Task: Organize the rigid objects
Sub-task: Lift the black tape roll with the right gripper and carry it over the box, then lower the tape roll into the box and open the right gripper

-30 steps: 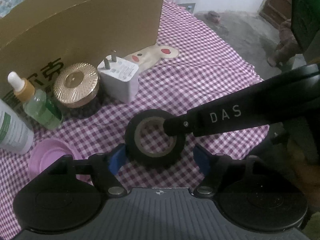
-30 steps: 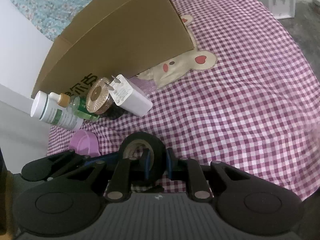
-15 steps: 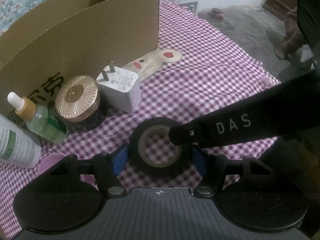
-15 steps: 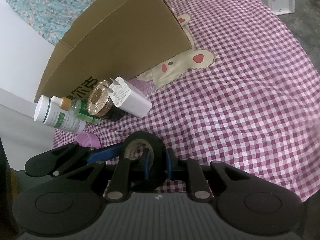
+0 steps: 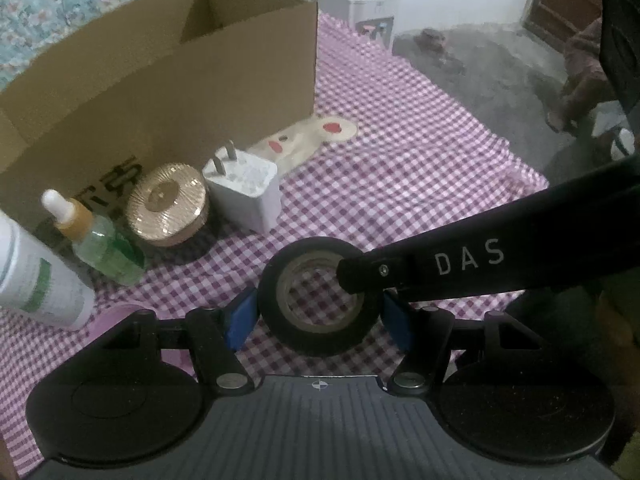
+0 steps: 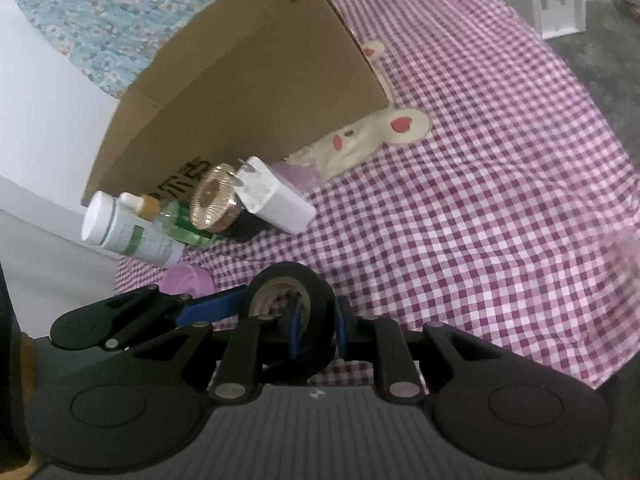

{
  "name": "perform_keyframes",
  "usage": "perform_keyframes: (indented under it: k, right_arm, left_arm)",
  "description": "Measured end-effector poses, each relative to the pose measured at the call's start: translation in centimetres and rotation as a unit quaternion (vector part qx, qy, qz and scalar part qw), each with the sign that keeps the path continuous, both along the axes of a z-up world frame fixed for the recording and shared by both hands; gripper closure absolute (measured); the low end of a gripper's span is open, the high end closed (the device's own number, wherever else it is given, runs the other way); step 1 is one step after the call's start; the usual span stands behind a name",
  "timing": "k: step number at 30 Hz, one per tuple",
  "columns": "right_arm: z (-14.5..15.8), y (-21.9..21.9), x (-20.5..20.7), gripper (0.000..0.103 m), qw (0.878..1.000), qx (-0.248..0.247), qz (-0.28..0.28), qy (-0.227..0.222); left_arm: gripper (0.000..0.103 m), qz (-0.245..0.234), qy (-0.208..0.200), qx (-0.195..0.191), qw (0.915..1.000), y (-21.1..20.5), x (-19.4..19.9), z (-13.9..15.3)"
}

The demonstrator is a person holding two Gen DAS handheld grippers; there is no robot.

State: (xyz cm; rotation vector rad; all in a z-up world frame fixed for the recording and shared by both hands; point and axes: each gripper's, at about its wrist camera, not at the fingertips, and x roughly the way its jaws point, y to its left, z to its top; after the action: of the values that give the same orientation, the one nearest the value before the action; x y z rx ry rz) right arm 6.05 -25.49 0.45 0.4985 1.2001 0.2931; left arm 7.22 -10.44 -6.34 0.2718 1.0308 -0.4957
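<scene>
A black tape roll [image 5: 320, 332] is held above the checked cloth. My left gripper [image 5: 316, 316] has its blue pads on the roll's two outer sides. My right gripper [image 6: 316, 320] is shut on the roll's [image 6: 316, 284] right wall, one pad inside the ring and one outside; its arm marked DAS [image 5: 500, 256] crosses the left wrist view. A white charger [image 5: 244, 184], a gold-lidded jar [image 5: 166, 204], a green dropper bottle [image 5: 100, 244] and a white bottle [image 5: 36, 284] stand in a row before the open cardboard box [image 5: 160, 80].
A pink lid [image 6: 186, 280] lies on the cloth at the near left. A rabbit patch [image 5: 308, 140] is sewn into the cloth by the box corner. The cloth's edge drops to a grey floor [image 5: 480, 64] at the right. A white wall [image 6: 40, 140] stands at the left.
Both grippers have risen with the tape roll between them, and the left gripper's pads have closed in onto the roll's sides. The items on the cloth have not moved.
</scene>
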Motion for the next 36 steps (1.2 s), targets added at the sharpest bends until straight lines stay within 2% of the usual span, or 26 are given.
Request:
perform_keyframes:
  k: [7, 13, 19, 23, 26, 29, 33, 36]
  right_arm:
    - [4.2, 1.0, -1.1, 0.083, 0.999, -0.005, 0.004, -0.046]
    - [9.1, 2.4, -1.2, 0.083, 0.994, -0.002, 0.019, -0.103]
    - [13.8, 5.2, 2.2, 0.083, 0.985, 0.023, 0.061, -0.159]
    - [15.8, 7.7, 6.2, 0.083, 0.977, 0.025, 0.096, -0.188]
    - [15.6, 9.0, 10.0, 0.083, 0.976, 0.033, 0.115, -0.181]
    - [14.7, 10.9, 14.4, 0.083, 0.979, 0.04, 0.129, -0.151]
    - [11.6, 13.2, 19.9, 0.083, 0.985, 0.05, 0.141, -0.089]
    - [8.9, 14.0, 22.5, 0.083, 0.987, 0.065, 0.14, -0.038]
  left_arm:
    - [0.037, 0.013, -0.044, -0.018, 0.9988, 1.4, -1.6, 4.0]
    - [0.037, 0.042, -0.097, -0.032, 0.9939, 3.3, -2.4, 8.8]
    - [0.038, 0.085, -0.142, -0.035, 0.9856, 6.5, -0.4, 13.8]
    - [0.038, 0.111, -0.145, -0.037, 0.9826, 8.8, 2.8, 16.1]
    - [0.037, 0.129, -0.127, -0.04, 0.9827, 10.6, 5.7, 16.7]
    - [0.037, 0.144, -0.098, -0.032, 0.9842, 11.9, 9.3, 16.0]
    - [0.037, 0.158, -0.054, -0.012, 0.9858, 13.2, 13.4, 13.8]
    - [0.037, 0.167, -0.02, -0.001, 0.9858, 14.1, 15.3, 12.1]
